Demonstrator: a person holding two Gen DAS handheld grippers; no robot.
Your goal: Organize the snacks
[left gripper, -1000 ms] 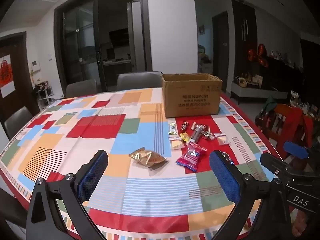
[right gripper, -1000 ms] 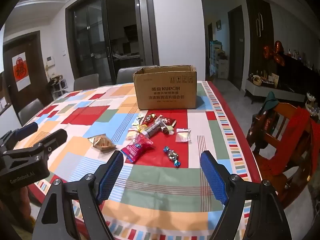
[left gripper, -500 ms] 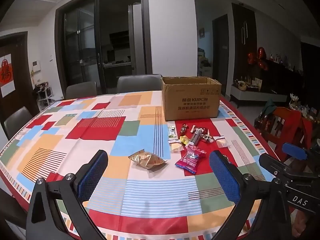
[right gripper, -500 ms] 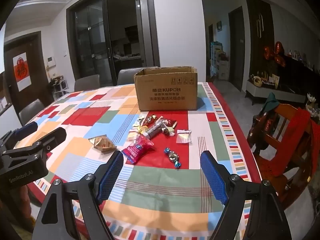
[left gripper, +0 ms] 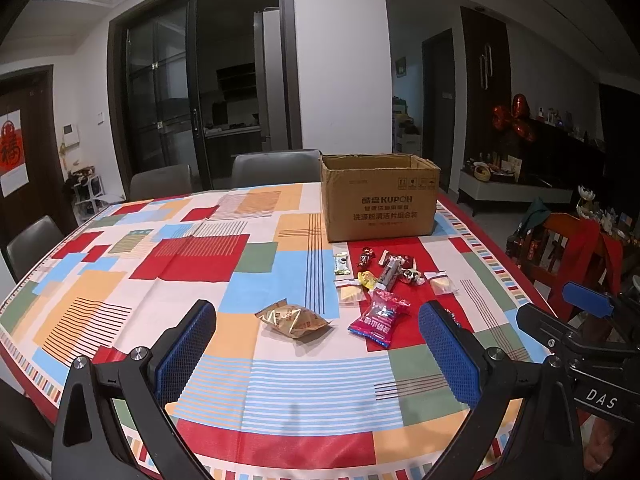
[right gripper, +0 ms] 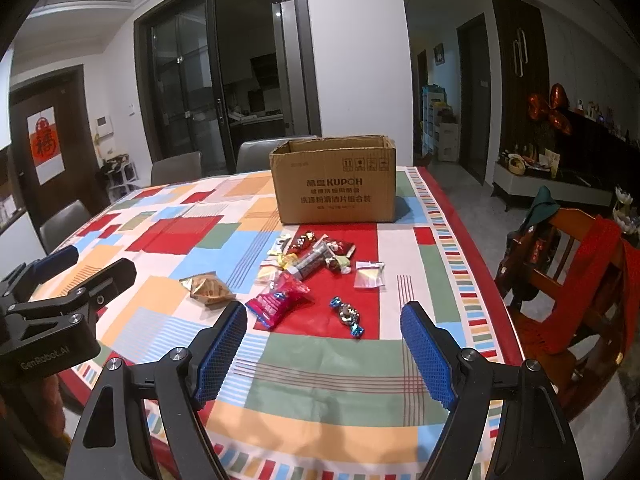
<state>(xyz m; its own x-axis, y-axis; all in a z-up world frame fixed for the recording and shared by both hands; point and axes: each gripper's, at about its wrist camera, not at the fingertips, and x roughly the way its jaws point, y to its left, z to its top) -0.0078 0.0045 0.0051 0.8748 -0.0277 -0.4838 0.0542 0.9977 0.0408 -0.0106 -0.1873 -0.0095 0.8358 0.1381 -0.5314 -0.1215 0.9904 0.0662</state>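
— Left gripper (left gripper: 316, 352)?
— Hovering over the near edge of the colour-block tablecloth (left gripper: 120, 280), blue-padded fingers (left gripper: 186, 350) spread wide, gripping nothing. Gold crinkled foil snack packet (left gripper: 294, 320) at twelve o'clock between them, apart from both pads.

— Right gripper (right gripper: 324, 354)?
— Also wide and empty, above the green patch by the near edge. Blue-ended twisted foil candy (right gripper: 347, 314) just past the fingers at twelve; pink-red plastic snack pouch (right gripper: 278, 298) at eleven.

— Remaining snacks?
— Heaped wrapped sweets and a dark tube (right gripper: 310, 262) on the red square, small clear sachet (right gripper: 370, 276) at one o'clock of the candy — all short of the open brown cardboard box (right gripper: 334, 184) at twelve, far side.

— Open room?
— Bare cloth from nine to eleven, broad. Red-bordered table edge close at three, orange wooden chair draped in red cloth (right gripper: 580, 276) beyond it.
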